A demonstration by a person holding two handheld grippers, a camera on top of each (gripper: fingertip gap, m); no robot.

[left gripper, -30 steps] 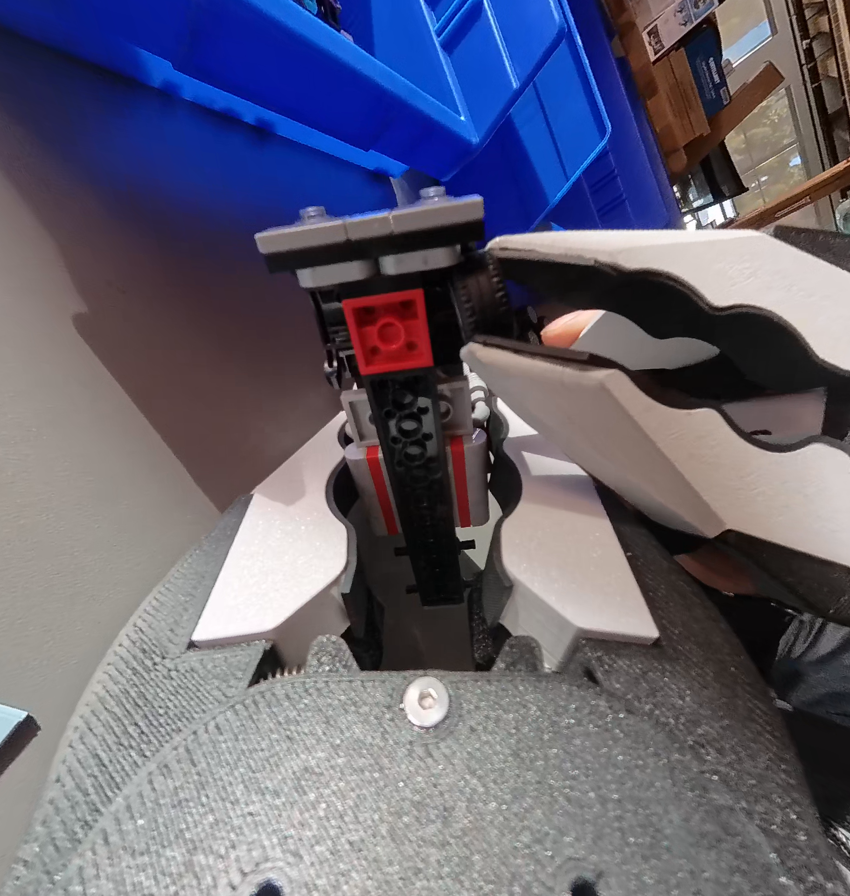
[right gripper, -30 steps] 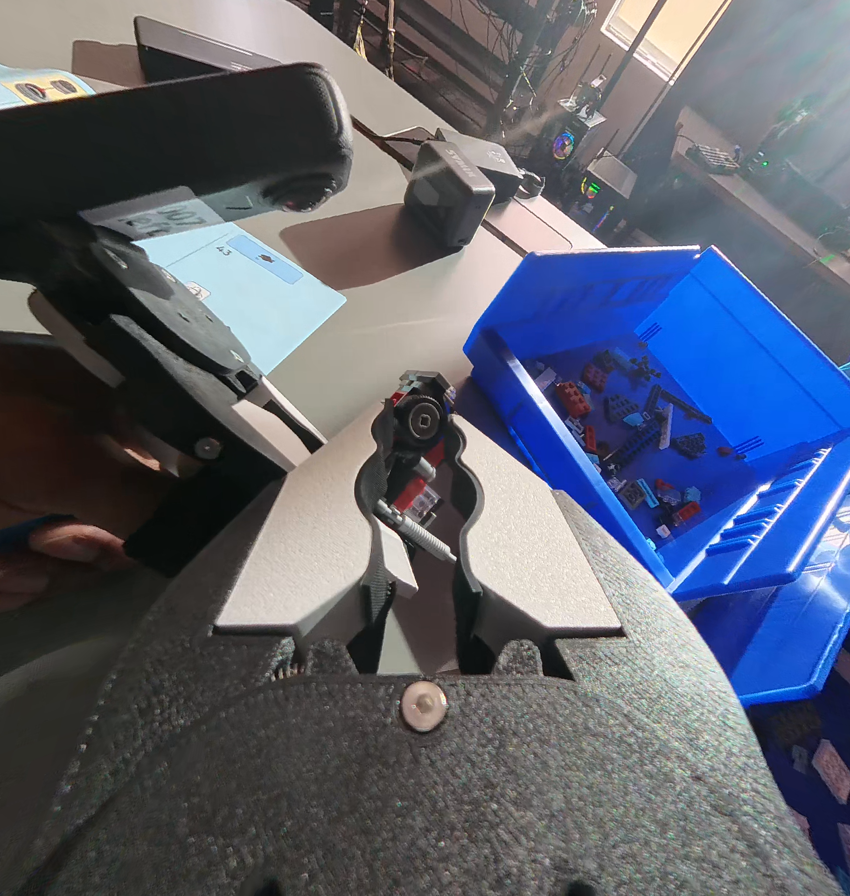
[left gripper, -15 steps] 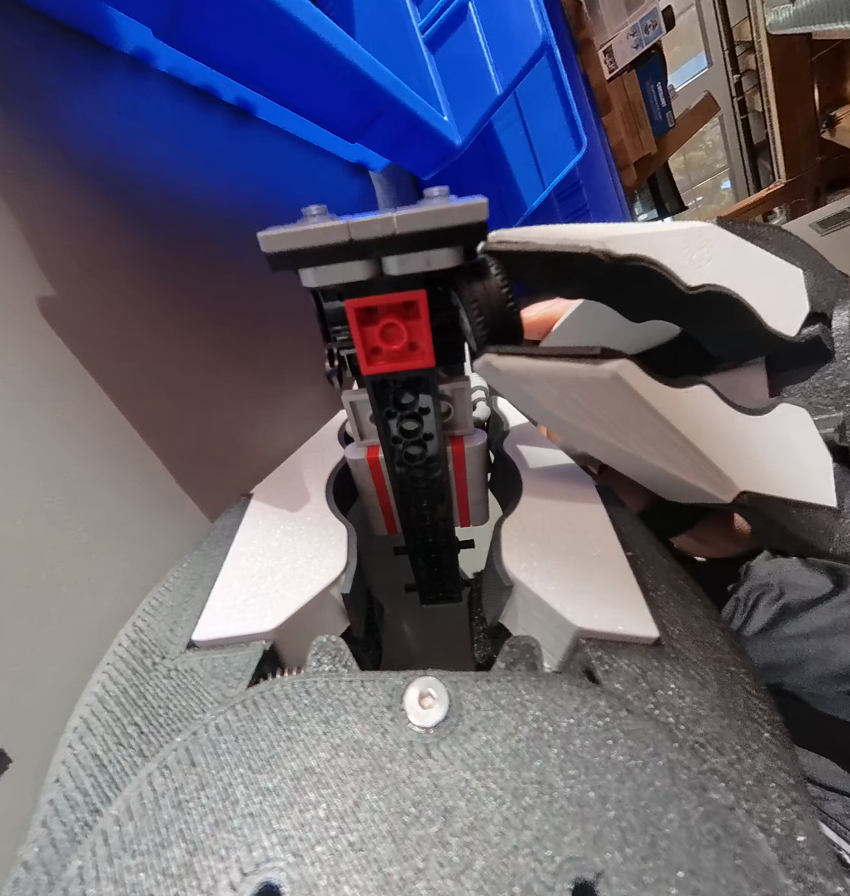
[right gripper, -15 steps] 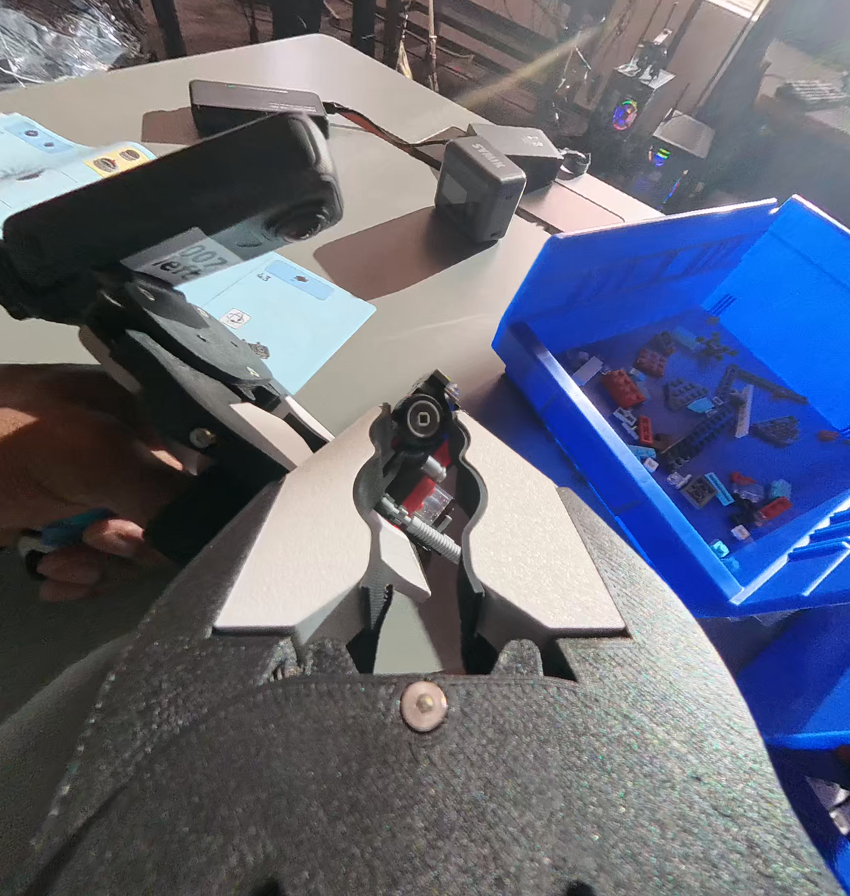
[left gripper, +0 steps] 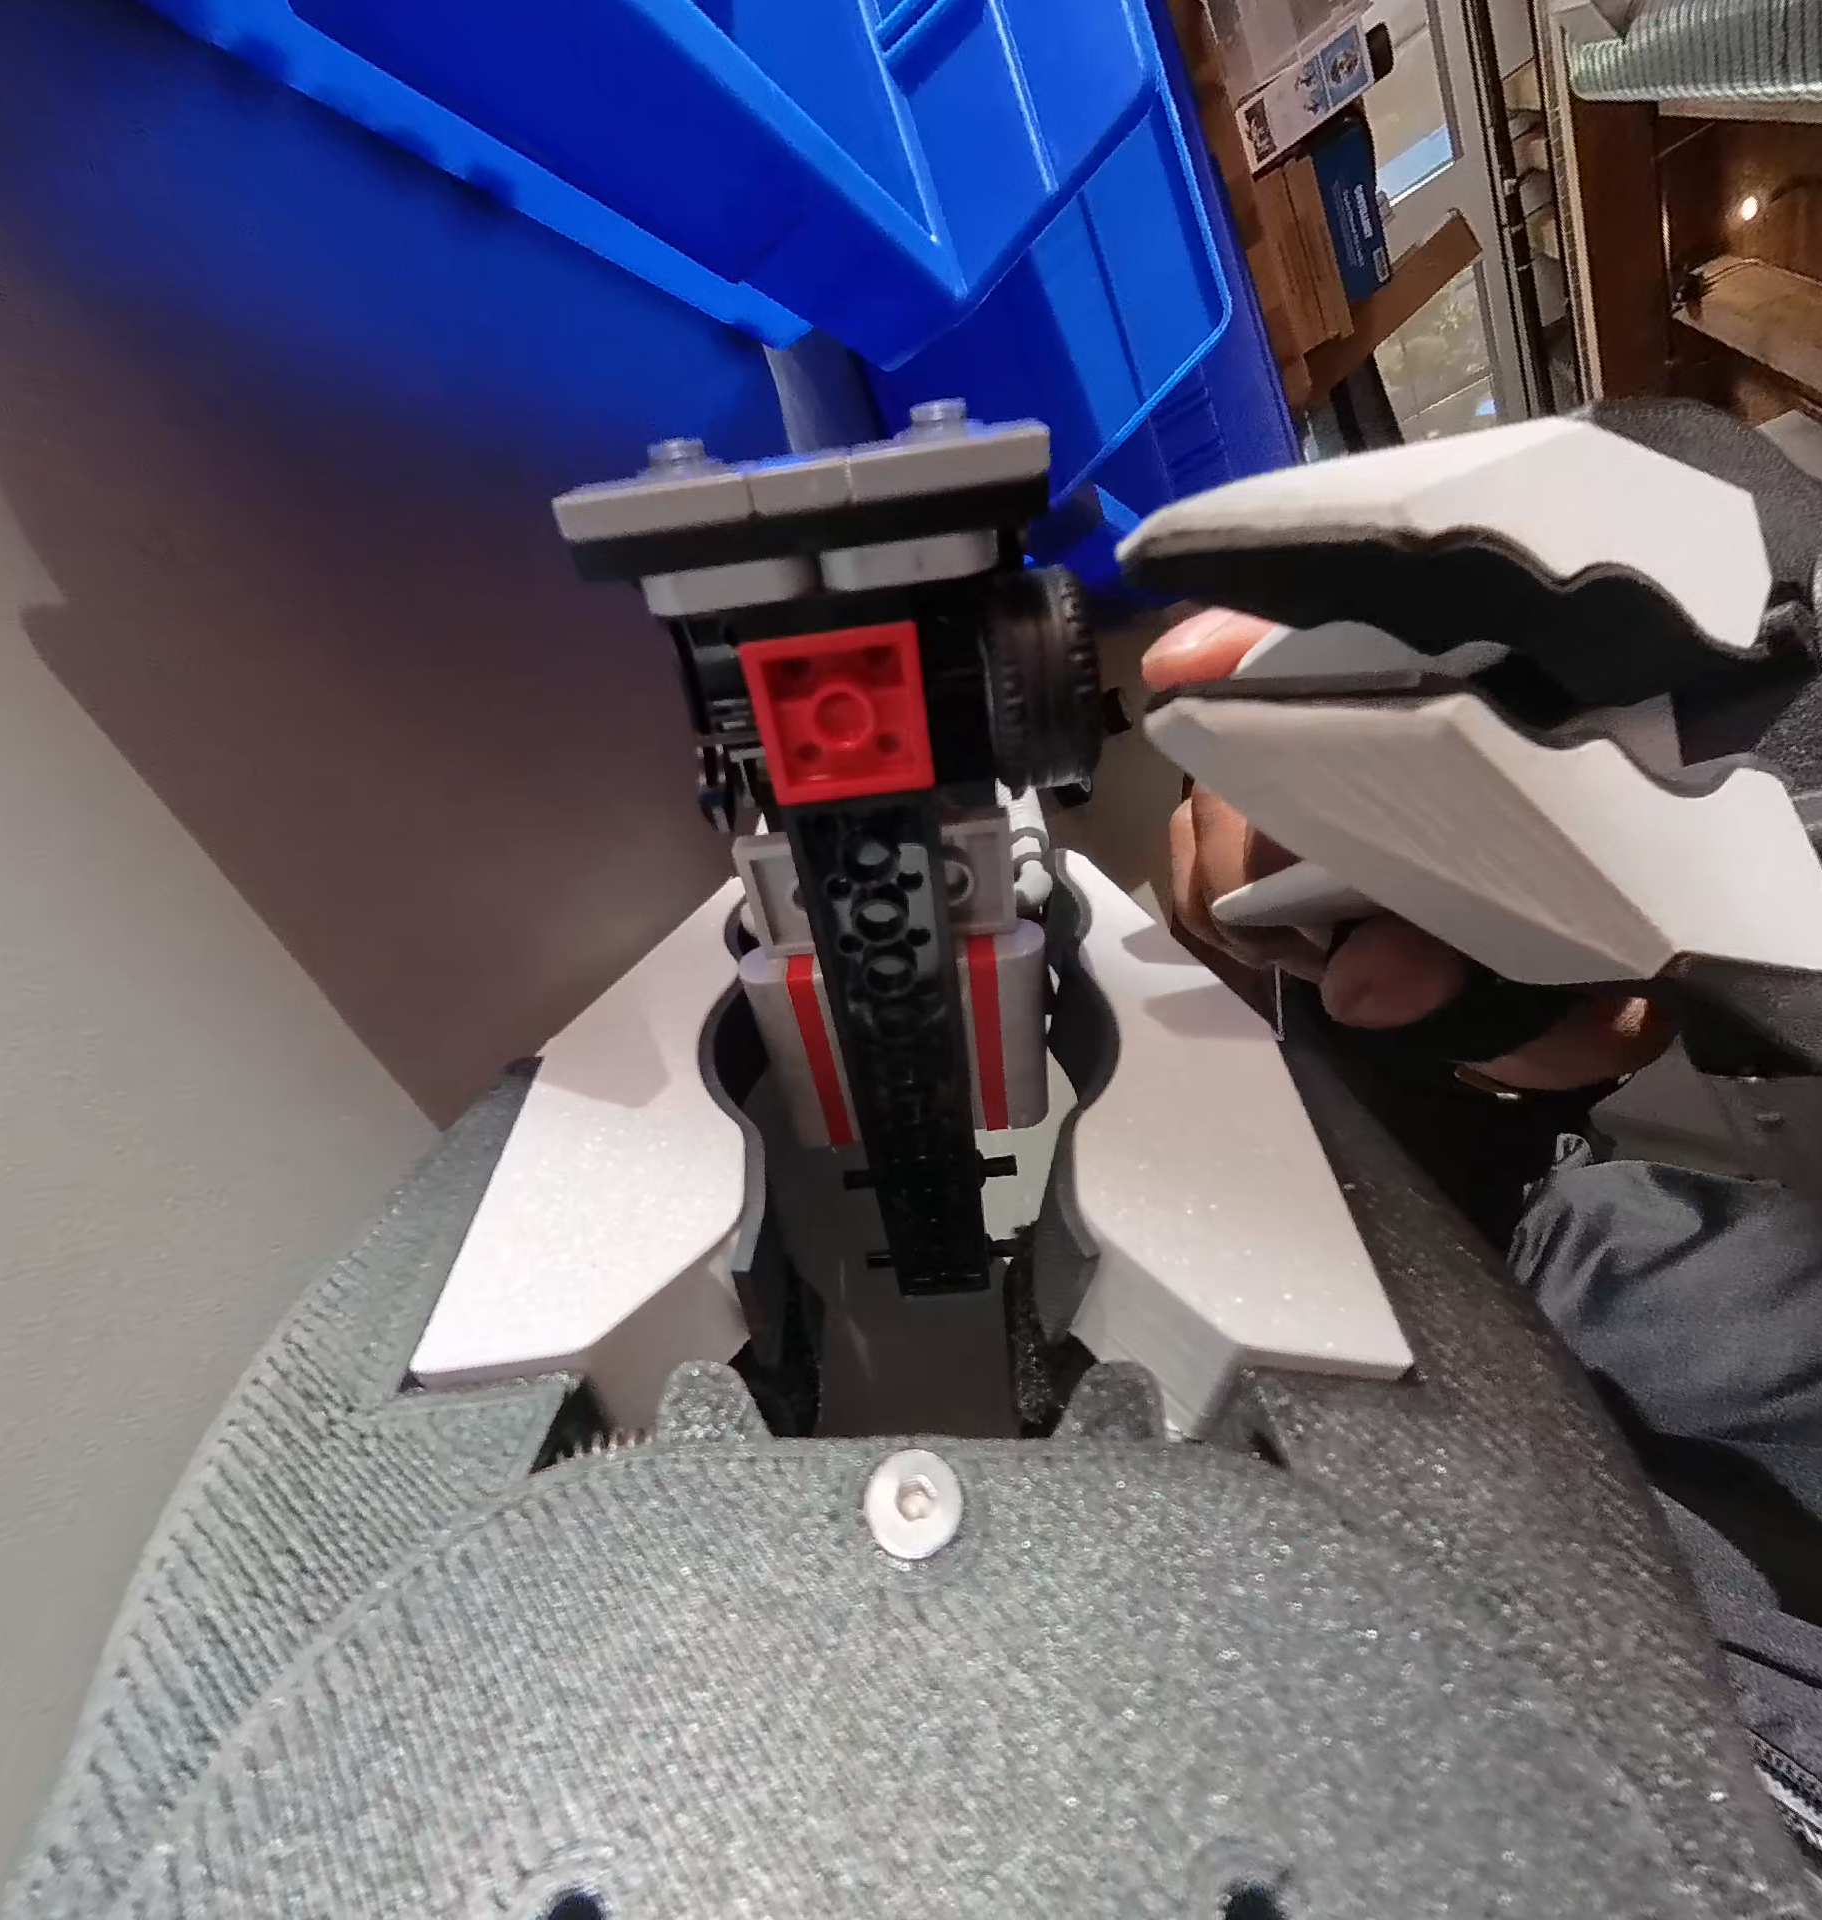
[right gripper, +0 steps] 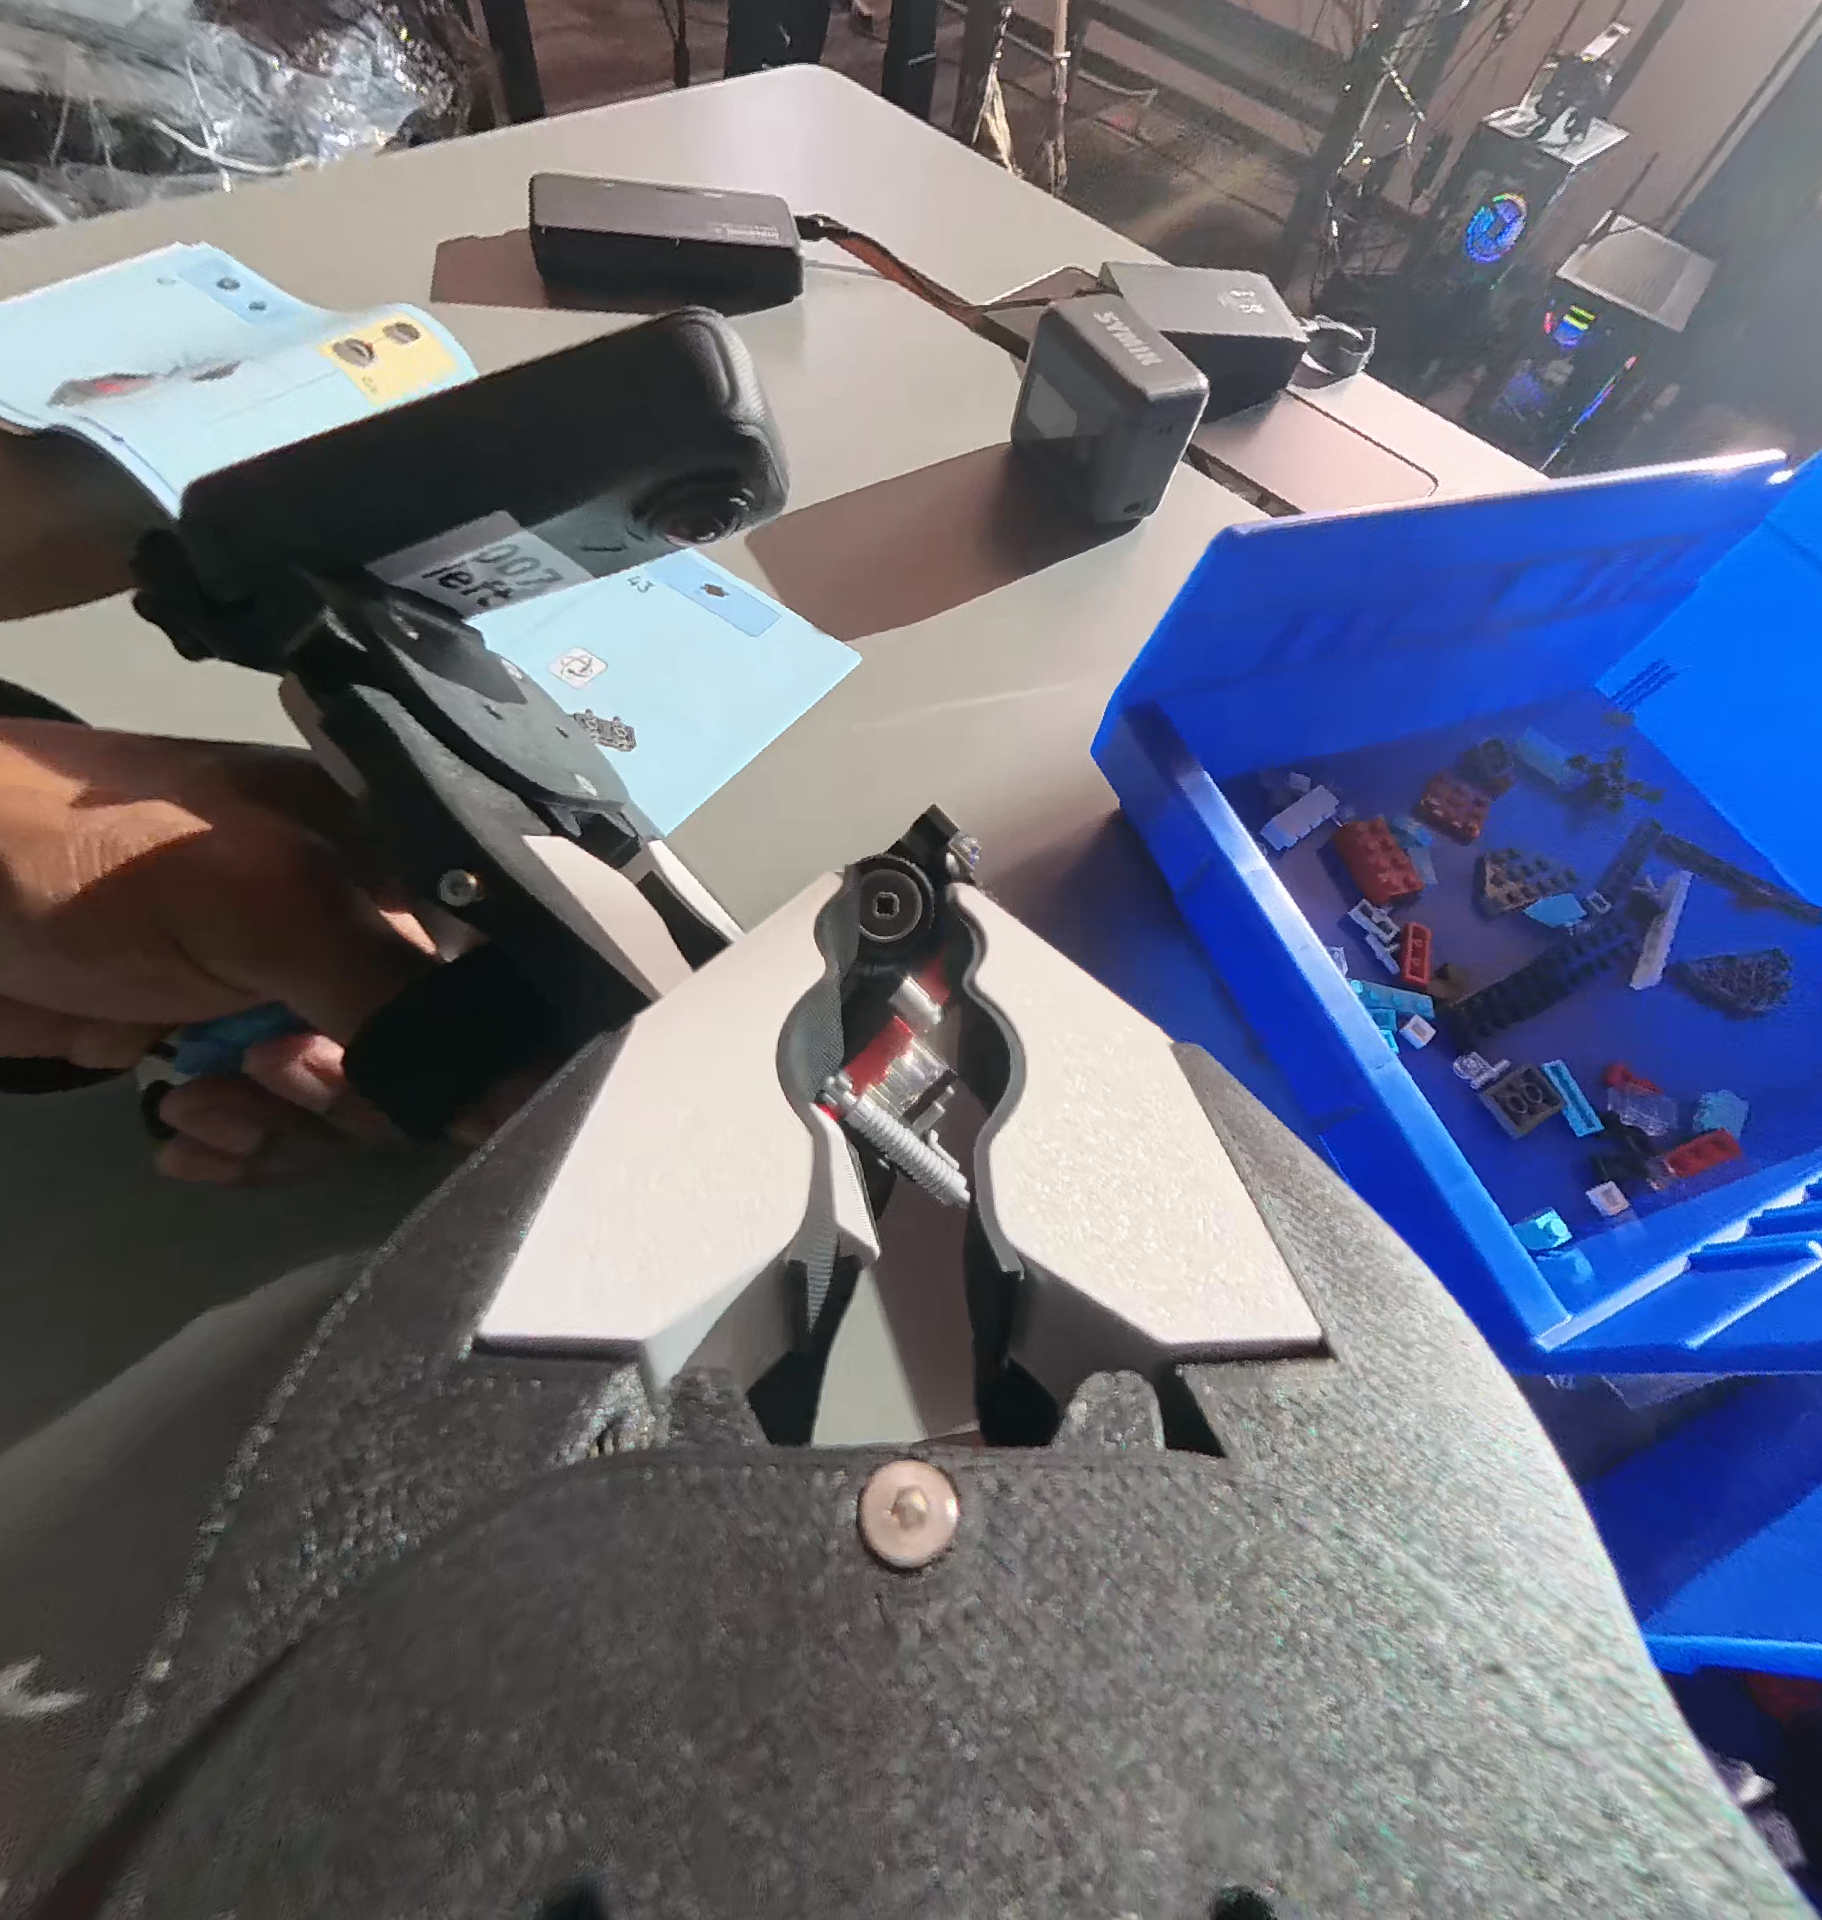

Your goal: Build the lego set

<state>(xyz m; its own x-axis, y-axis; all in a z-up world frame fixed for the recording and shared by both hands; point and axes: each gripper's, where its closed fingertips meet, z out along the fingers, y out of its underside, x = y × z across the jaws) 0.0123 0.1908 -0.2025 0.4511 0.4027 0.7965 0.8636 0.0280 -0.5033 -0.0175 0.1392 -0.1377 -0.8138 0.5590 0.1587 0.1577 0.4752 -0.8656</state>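
The left claw (left gripper: 902, 997) is closed on a partly built lego model (left gripper: 865, 831), its two grey fingers (left gripper: 595, 1174) pinching the model's lower body, a grey block with red stripes and a long black perforated plate running down between them. The model stands up out of the grip, topped by a flat grey plate with two studs, and a square red brick (left gripper: 837, 715) faces the camera just below that top. A small black wheel (left gripper: 1042, 691) sits on the model's right side. The right claw (left gripper: 1135, 634) comes in from the right in the left wrist view; its fingertips are just beside the wheel and slightly parted, with a small gap showing between claw and tyre. In the right wrist view the wheel (right gripper: 891, 906) appears end-on between the tips of the right claw (right gripper: 891, 914), and whether the pads press on it cannot be told (the hub and tyre fill the space between them). A hand (right gripper: 148, 914) holds the left tool, which carries a black camera on top. Behind the model stands a blue bin (right gripper: 1302, 935) with loose lego pieces (right gripper: 1572, 997) on its floor, resting on the grey counter (right gripper: 948, 707). A light blue instruction booklet (right gripper: 678, 665) lies open on the counter, with black boxes (right gripper: 1104, 410) farther back.
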